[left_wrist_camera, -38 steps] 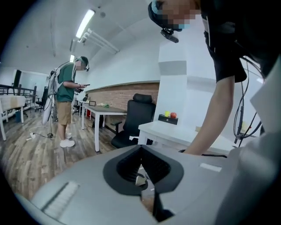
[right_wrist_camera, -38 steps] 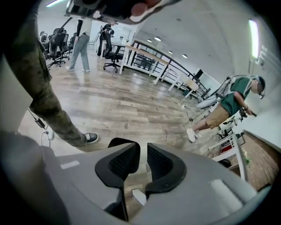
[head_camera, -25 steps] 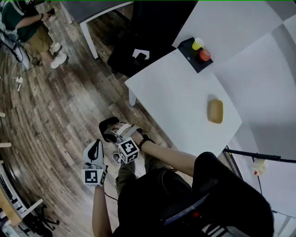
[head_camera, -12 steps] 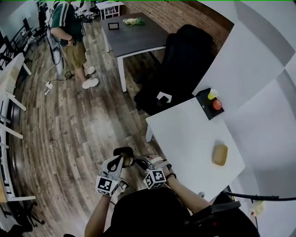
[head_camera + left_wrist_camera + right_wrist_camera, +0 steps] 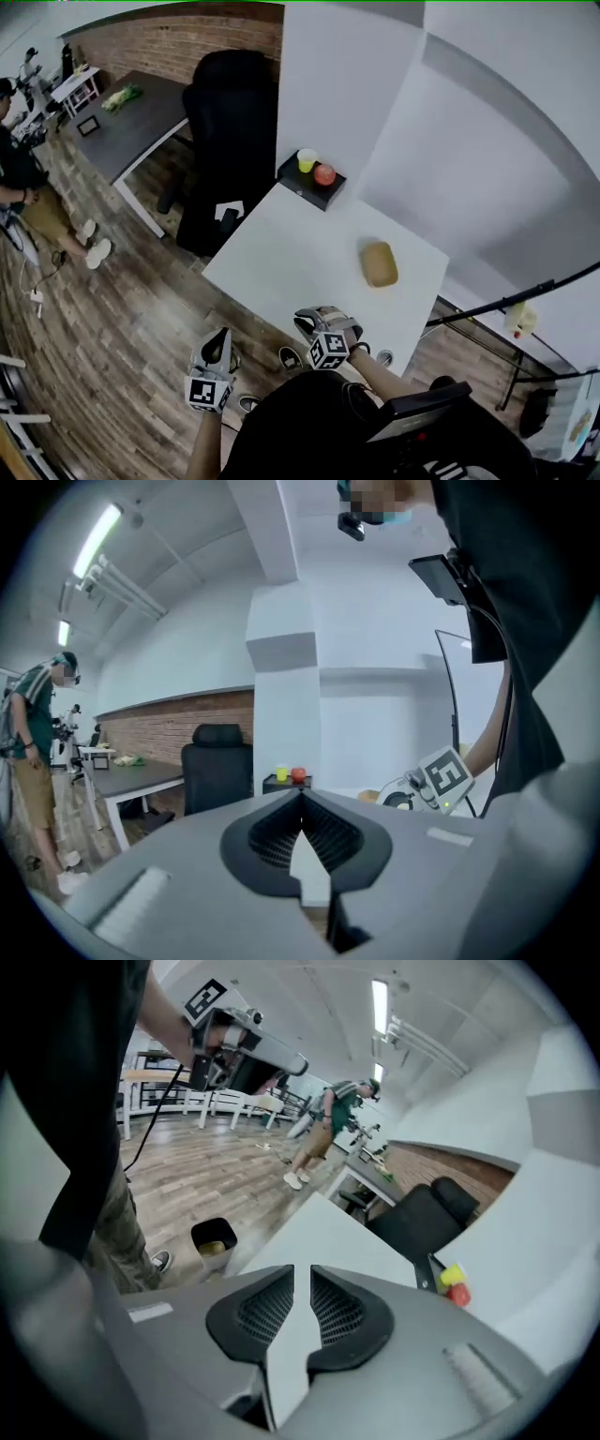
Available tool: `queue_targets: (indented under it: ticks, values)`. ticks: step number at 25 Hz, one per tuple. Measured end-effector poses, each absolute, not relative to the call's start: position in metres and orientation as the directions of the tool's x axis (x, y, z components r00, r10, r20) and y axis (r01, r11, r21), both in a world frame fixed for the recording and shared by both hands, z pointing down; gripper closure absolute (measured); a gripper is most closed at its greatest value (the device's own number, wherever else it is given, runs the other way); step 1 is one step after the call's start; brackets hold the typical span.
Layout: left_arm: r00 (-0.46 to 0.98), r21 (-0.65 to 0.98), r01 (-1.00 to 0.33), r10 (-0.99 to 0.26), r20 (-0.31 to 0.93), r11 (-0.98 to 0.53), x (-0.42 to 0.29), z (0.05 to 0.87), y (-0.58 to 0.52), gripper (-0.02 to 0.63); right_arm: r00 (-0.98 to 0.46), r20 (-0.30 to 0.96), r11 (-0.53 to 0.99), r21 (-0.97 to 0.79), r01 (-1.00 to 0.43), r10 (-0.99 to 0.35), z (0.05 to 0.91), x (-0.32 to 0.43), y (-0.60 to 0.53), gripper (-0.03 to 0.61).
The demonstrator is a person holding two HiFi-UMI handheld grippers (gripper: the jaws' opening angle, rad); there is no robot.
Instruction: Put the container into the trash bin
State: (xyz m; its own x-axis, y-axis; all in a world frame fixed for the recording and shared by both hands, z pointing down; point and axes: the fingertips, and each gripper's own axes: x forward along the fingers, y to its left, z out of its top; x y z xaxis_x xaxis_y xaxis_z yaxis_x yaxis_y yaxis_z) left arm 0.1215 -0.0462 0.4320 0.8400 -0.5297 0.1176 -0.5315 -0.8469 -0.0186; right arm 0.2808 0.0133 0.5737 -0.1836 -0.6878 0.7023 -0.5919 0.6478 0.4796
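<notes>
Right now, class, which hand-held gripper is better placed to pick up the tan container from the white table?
Right. The right hand-held gripper hangs at the near edge of the table, jaws slightly apart and empty, closer to the container. The left hand-held gripper is over the floor, jaws shut.

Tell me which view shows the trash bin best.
The right gripper view: the black trash bin stands open on the wood floor by the white table's corner, something yellowish inside. The head view and left gripper view show no bin that I can make out.
</notes>
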Motion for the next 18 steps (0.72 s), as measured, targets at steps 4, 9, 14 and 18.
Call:
queue_targets:
  ticks: [4, 9, 14, 18]
  values:
    - [0.896, 0.0, -0.43, -0.427, 0.12, -0.903, 0.201, 0.425, -0.046, 0.618, -0.051, 0.708, 0.521, 0.467, -0.714, -0.705, 0.576, 0.37, 0.031, 0.509]
    - [0.956, -0.003, -0.252, -0.249, 0.155, -0.968, 0.294, 0.425, -0.018, 0.618, 0.088, 0.71, 0.381, 0.474, -0.794, -0.699, 0.582, 0.455, 0.064, 0.508]
    - [0.981, 0.028, -0.165, -0.161, 0.107, -0.986, 0.349, 0.429, -0.006, 0.618, 0.169, 0.722, 0.3, 0.473, -0.829, -0.671, 0.598, 0.502, 0.085, 0.499]
    - [0.986, 0.028, -0.135, -0.131, 0.105, -0.99, 0.365, 0.433, 0.001, 0.618, 0.187, 0.758, 0.313, 0.463, -0.829, -0.625, 0.614, 0.534, 0.082, 0.425]
